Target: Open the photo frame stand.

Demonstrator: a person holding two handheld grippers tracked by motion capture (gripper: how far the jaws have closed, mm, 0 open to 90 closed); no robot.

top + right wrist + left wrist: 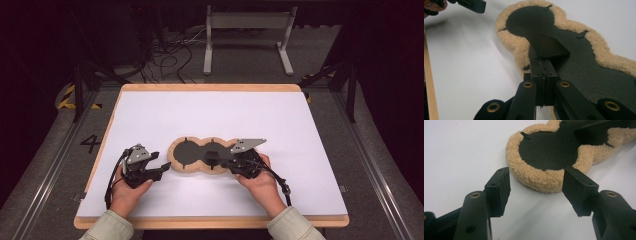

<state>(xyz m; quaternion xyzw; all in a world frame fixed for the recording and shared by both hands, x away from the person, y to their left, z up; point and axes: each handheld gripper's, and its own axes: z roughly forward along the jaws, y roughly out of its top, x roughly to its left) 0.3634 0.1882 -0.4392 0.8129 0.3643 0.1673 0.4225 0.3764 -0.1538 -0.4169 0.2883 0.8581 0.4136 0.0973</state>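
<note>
The right gripper (pixel 543 72) has its jaws clenched on a thin black flap (pixel 549 47) raised from the dark face of the fleece-edged pad (pixel 584 67), which lies flat near the middle of the white table (pixel 280 120). The left gripper (pixel 536 187) rests just beside the pad's rounded end, jaws released, the woolly rim (pixel 536 178) lying just ahead of its tips without touching them.
</note>
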